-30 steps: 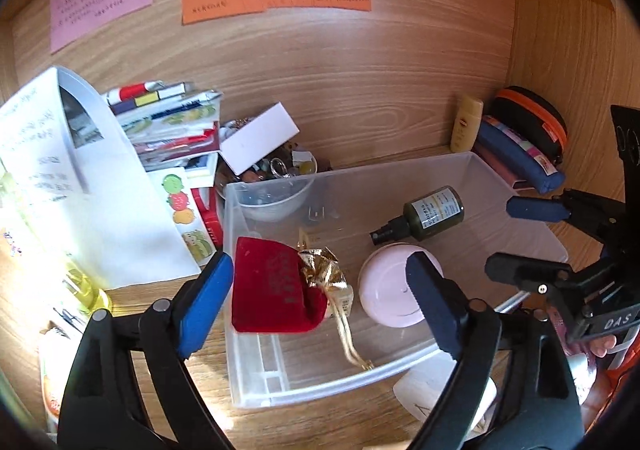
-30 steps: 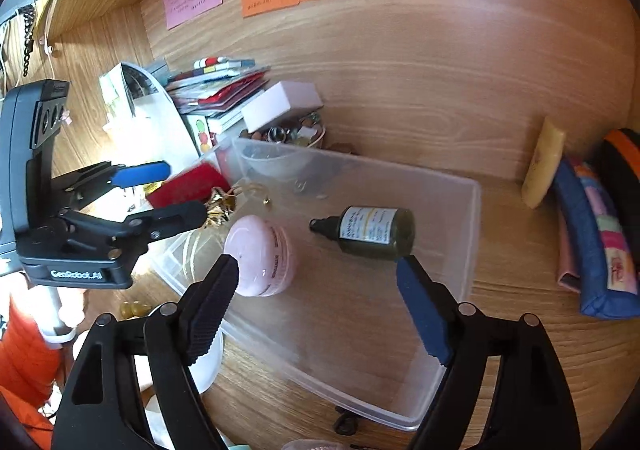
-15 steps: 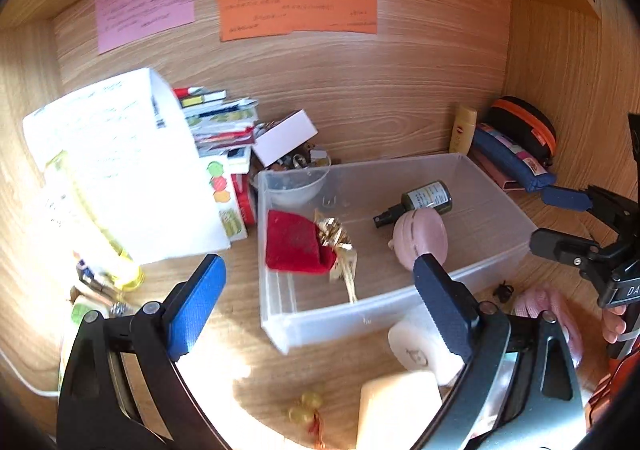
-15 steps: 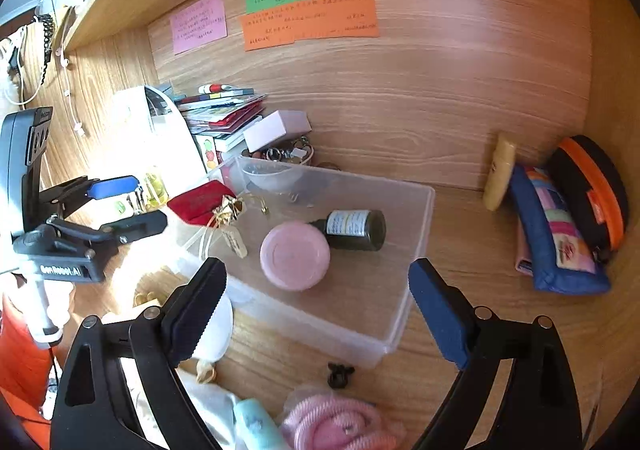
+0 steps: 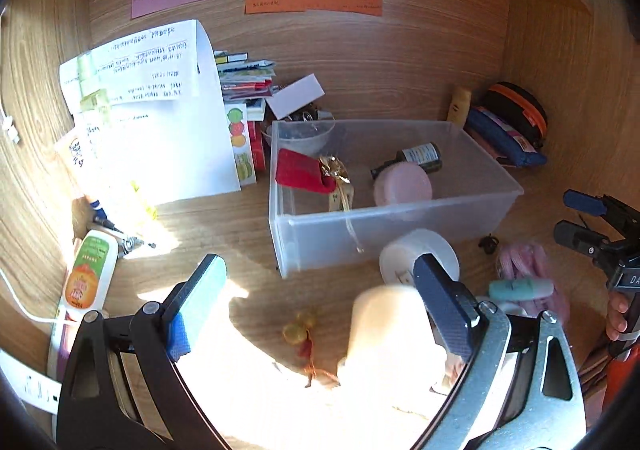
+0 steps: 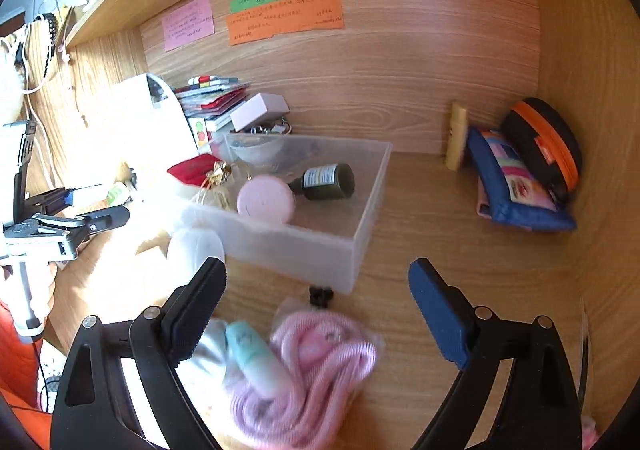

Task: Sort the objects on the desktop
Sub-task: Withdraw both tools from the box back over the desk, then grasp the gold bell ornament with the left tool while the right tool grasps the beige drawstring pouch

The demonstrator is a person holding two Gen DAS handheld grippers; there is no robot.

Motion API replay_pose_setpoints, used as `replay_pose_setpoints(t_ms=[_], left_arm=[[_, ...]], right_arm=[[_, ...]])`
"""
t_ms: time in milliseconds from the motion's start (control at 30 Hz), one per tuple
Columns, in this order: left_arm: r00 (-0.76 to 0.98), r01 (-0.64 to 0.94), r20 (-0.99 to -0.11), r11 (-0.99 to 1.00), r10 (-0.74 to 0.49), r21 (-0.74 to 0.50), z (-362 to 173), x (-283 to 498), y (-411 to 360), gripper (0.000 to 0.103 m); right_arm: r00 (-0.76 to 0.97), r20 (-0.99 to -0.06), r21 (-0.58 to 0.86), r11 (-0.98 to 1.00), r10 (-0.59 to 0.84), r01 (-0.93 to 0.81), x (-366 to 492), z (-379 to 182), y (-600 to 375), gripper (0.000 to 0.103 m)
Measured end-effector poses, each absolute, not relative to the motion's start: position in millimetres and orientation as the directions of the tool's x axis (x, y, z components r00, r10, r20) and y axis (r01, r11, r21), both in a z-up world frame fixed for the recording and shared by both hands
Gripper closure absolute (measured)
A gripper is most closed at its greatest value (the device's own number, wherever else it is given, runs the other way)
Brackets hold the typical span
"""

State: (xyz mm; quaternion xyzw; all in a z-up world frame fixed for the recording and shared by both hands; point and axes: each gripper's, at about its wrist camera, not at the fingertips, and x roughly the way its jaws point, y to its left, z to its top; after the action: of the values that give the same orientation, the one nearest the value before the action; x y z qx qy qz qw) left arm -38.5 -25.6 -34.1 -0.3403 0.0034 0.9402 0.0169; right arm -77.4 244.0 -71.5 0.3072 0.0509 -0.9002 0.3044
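Note:
A clear plastic bin (image 5: 400, 218) (image 6: 304, 250) sits on the wooden desk. It holds a pink round case (image 5: 402, 188) (image 6: 265, 200), a dark green bottle (image 5: 420, 154) (image 6: 328, 182), a red pouch (image 5: 300, 172) and a gold-ribboned item (image 5: 336, 170). My left gripper (image 5: 320, 294) is open and empty, in front of the bin above a yellow bead charm (image 5: 298, 330) and a cream bottle (image 5: 392, 334). My right gripper (image 6: 316, 298) is open and empty above a pink coiled cord (image 6: 320, 362) and a mint tube (image 6: 256, 358).
A white tape roll (image 5: 418, 254) lies before the bin. Papers (image 5: 160, 118) and stacked booklets (image 6: 212, 98) stand at left. Blue (image 6: 512, 182) and black-orange (image 6: 544, 142) pouches and a tan tube (image 6: 456, 134) sit at the right wall. A small black clip (image 6: 321, 295) lies by the bin.
Both grippers have pulled back from the bin toward the desk's front, so objects in front of the bin have come into view. Both stay open and empty.

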Motion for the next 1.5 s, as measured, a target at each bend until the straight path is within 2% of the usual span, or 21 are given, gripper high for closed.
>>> replay_pose_setpoints(t_ms=[367, 533, 800, 933, 1000, 1067, 1200, 1267, 1367, 1500], left_arm=[[-0.780, -0.022, -0.626, -0.998, -0.021, 0.061, -46.8, 7.4, -18.5, 0.007], [-0.770, 0.017, -0.637, -0.999, -0.038, 0.039, -52.6, 24.1, -35.0, 0.006], [-0.715, 0.044, -0.696, -0.998, -0.070, 0.055, -74.3, 14.6, -54.0, 0.005], [-0.727, 0.036, -0.683, -0.997, -0.071, 0.066, -72.8, 6.7, -63.2, 0.006], [-0.728, 0.026, -0.684, -0.999, -0.047, 0.040, -71.4, 2.8, -69.8, 0.014], [-0.721, 0.014, -0.693, -1.000, -0.023, 0.019, -72.1, -2.3, -75.1, 0.028], [-0.697, -0.007, -0.717, -1.000, 0.006, -0.002, -79.0, -17.2, -79.4, 0.038], [-0.680, -0.027, -0.733, -1.000, 0.020, -0.002, -83.8, -24.9, -77.6, 0.047], [-0.649, -0.065, -0.760, -0.998, 0.045, -0.004, -91.2, -37.9, -71.9, 0.055], [-0.633, -0.107, -0.769, -0.994, 0.089, -0.027, -95.7, -48.0, -63.9, 0.057]], right_arm=[[-0.596, -0.587, 0.081, -0.773, -0.547, 0.630, -29.5, -83.4, 241.6, 0.012], [-0.556, -0.587, 0.081, -0.726, -0.588, 0.683, -10.5, -88.9, 234.1, 0.012], [-0.453, -0.632, 0.092, -0.640, -0.629, 0.763, 13.2, -113.4, 208.3, 0.012], [-0.429, -0.646, 0.102, -0.628, -0.631, 0.771, 14.8, -120.6, 197.2, 0.012], [-0.429, -0.649, 0.098, -0.628, -0.628, 0.772, 13.6, -121.7, 193.7, 0.012], [-0.430, -0.648, 0.097, -0.628, -0.628, 0.772, 11.6, -121.8, 190.1, 0.012], [-0.413, -0.652, 0.107, -0.616, -0.636, 0.781, 6.3, -122.3, 181.8, 0.012], [-0.415, -0.649, 0.102, -0.613, -0.638, 0.784, 6.4, -121.9, 180.7, 0.013], [-0.414, -0.651, 0.098, -0.611, -0.636, 0.786, 5.2, -121.0, 178.0, 0.014], [-0.407, -0.672, 0.096, -0.617, -0.619, 0.781, 0.9, -126.0, 174.4, 0.014]])
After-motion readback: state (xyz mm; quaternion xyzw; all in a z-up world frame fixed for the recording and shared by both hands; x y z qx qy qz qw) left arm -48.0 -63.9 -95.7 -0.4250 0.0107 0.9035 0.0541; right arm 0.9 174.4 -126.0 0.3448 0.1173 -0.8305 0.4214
